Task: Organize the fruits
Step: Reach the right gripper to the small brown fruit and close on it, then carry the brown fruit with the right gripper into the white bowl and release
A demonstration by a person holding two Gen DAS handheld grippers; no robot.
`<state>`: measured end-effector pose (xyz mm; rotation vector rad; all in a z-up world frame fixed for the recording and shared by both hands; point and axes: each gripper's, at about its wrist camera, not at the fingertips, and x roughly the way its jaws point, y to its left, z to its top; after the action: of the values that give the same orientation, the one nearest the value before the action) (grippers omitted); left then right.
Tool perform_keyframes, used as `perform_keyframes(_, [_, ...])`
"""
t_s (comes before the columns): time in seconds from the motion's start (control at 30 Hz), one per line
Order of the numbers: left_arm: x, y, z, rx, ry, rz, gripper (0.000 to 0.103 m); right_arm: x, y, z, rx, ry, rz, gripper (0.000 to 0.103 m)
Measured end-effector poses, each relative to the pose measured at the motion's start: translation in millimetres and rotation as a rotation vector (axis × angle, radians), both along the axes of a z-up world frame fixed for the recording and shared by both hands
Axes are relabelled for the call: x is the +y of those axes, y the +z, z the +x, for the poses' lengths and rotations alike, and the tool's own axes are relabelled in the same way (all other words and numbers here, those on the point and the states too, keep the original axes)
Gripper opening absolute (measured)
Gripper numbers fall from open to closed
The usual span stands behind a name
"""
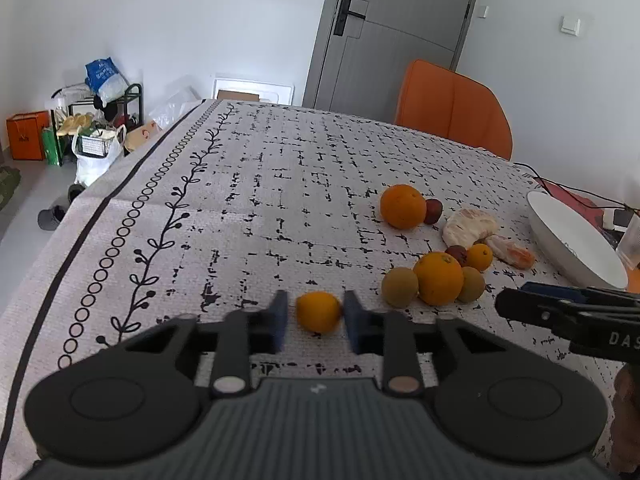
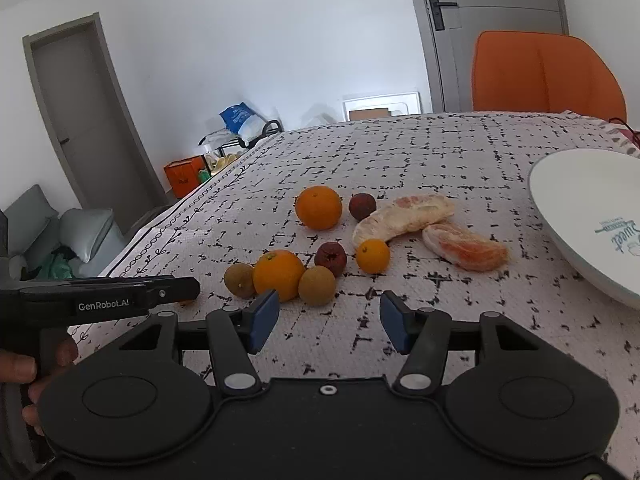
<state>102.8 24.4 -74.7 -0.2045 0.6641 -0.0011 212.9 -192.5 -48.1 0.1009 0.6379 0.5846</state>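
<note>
Between the blue pads of the left gripper (image 1: 315, 322), narrowed onto it: a small round orange-yellow citrus fruit (image 1: 318, 312), resting on the patterned grey tablecloth (image 1: 248, 208). Probably light, firm, smooth-skinned, prone to rolling; best pinched across its widest middle. Farther right, well apart: a white ceramic bowl (image 1: 568, 240).

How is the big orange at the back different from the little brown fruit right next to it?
The far orange is bright orange; the dark red-brown fruit beside it is dull and dark. The far orange is much bigger than the dark red-brown fruit. Both are round and sit loose on the tablecloth, outside the white bowl.
</note>
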Motion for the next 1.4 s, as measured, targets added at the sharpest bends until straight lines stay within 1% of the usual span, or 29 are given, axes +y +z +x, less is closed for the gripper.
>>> perform_keyframes(0.17, [4.5,1.5,-0.9,-0.007,-0.003,-0.015,0.023,6.9,-1.3,6.5,0.012,0.022,0.0,0.042])
perform_keyframes(0.3, [8.8,4.1,-2.9,-0.013,0.008,-0.013,0.023,11.7,-2.3,11.2,0.017,0.03,0.001,0.04])
perform_keyframes(0.37, [11.8,5.4,-4.2,-0.016,0.015,-0.018,0.023,13.9,-2.9,13.7,0.016,0.033,-0.001,0.037])
perform_keyframes(0.57, [16.9,7.8,-6.8,-0.021,0.026,-0.027,0.023,17.5,-5.9,20.1,0.022,0.049,0.007,0.036])
perform_keyframes(0.6, [17.1,7.8,-7.2,-0.021,0.028,-0.029,0.023,17.2,-6.8,21.2,0.025,0.053,0.012,0.032])
perform_keyframes(0.63, [17.7,7.9,-7.7,-0.022,0.029,-0.03,0.023,16.9,-8.0,23.0,0.034,0.055,0.015,0.022])
perform_keyframes(0.67, [17.7,8.2,-8.6,-0.024,0.029,-0.032,0.023,16.5,-9.2,24.5,0.048,0.054,0.015,0.022])
perform_keyframes(0.73, [17.4,9.7,-10.5,-0.03,0.027,-0.036,0.023,14.3,-9.0,23.1,0.042,0.055,0.03,0.021])
perform_keyframes(0.97, [6.6,16.0,-9.6,-0.04,0.003,-0.025,0.023,-2.8,-2.5,12.7,0.002,0.033,0.057,0.021])
perform_keyframes(1.2, [-16.1,19.9,-2.4,-0.049,-0.04,-0.014,0.023,-28.8,1.3,4.2,-0.009,-0.013,0.088,0.021])
perform_keyframes(1.4, [-40.4,22.9,6.0,-0.058,-0.084,-0.004,0.023,-53.7,5.0,-0.4,-0.024,-0.066,0.094,0.021])
